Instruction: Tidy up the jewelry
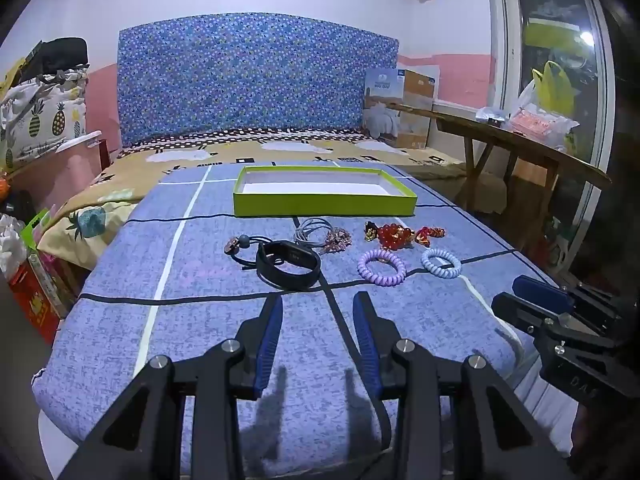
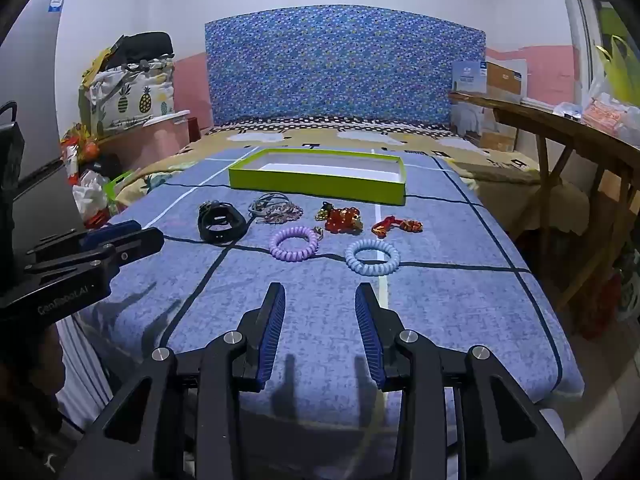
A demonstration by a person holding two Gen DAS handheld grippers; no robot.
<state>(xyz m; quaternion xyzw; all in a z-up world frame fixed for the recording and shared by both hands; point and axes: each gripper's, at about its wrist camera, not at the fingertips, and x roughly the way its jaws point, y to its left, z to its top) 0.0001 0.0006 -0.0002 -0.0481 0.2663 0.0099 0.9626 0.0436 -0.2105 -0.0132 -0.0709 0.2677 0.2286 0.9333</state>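
Observation:
A shallow green box (image 1: 324,205) (image 2: 316,186) with a white inside lies on the blue bed cover. In front of it lie a black band (image 1: 289,264) (image 2: 221,224), a silver and pink chain bundle (image 1: 324,236) (image 2: 276,209), a red bead piece (image 1: 394,237) (image 2: 342,220), a small red and gold piece (image 1: 430,235) (image 2: 396,226), a purple coil ring (image 1: 382,268) (image 2: 294,244) and a light blue coil ring (image 1: 441,263) (image 2: 372,257). My left gripper (image 1: 318,304) and right gripper (image 2: 320,294) both hover open and hold nothing, short of the items.
A wooden table (image 1: 516,140) (image 2: 560,124) with bags stands on the right. Boxes and bags (image 1: 36,272) crowd the floor on the left. The blue patterned headboard (image 1: 256,80) closes the far end. Each gripper shows at the other view's edge.

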